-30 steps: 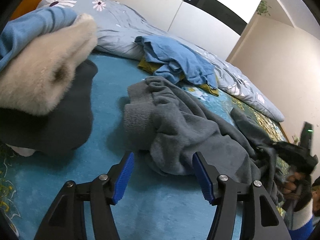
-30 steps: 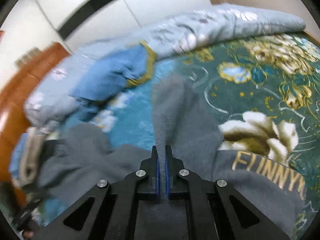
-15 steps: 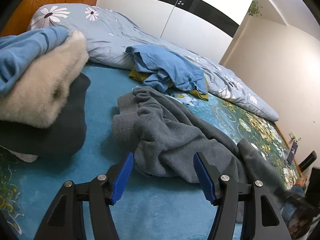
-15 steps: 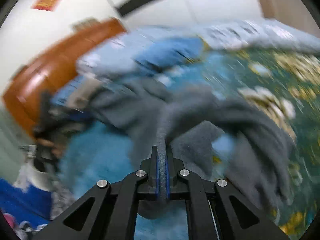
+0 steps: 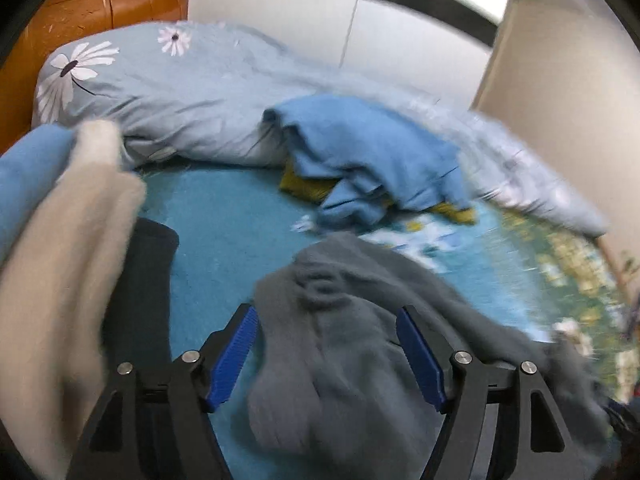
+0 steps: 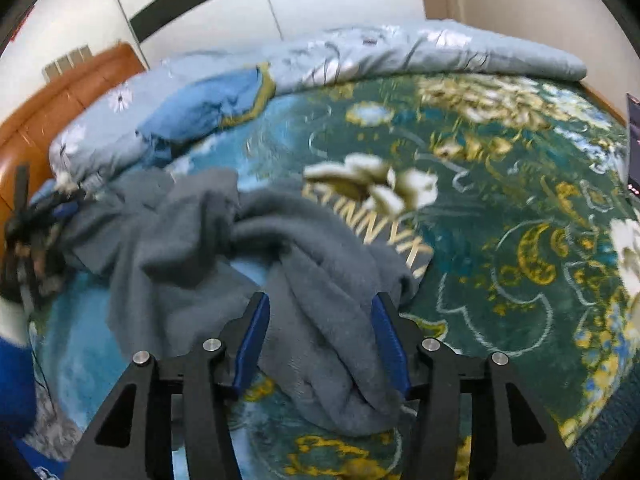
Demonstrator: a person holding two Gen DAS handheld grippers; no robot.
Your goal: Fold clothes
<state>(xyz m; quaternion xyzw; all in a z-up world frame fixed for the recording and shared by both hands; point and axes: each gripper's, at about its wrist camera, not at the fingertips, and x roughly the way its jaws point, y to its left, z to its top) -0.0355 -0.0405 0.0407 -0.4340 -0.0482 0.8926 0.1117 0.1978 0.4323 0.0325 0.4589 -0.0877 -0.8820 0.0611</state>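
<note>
A grey sweatshirt [image 6: 224, 248] with gold lettering lies crumpled on the blue floral bedspread [image 6: 520, 208]. My right gripper [image 6: 320, 312] is open, with a fold of the sweatshirt lying between its blue pads. In the left wrist view the same sweatshirt [image 5: 340, 320] bunches up between the pads of my open left gripper [image 5: 326, 320]. The left gripper also shows at the far left of the right wrist view [image 6: 36, 216], blurred, at the sweatshirt's other end.
A stack of folded clothes [image 5: 52, 240], cream, light blue and dark, stands at the left. A crumpled blue garment [image 5: 368, 160] lies on a yellow one by the pale floral duvet [image 5: 180, 104]. An orange headboard [image 5: 100, 8] and white wardrobe are behind.
My right gripper has opened and let go of the grey sweatshirt, which now lies in a heap. My left gripper has moved forward so the sweatshirt sits between its open pads.
</note>
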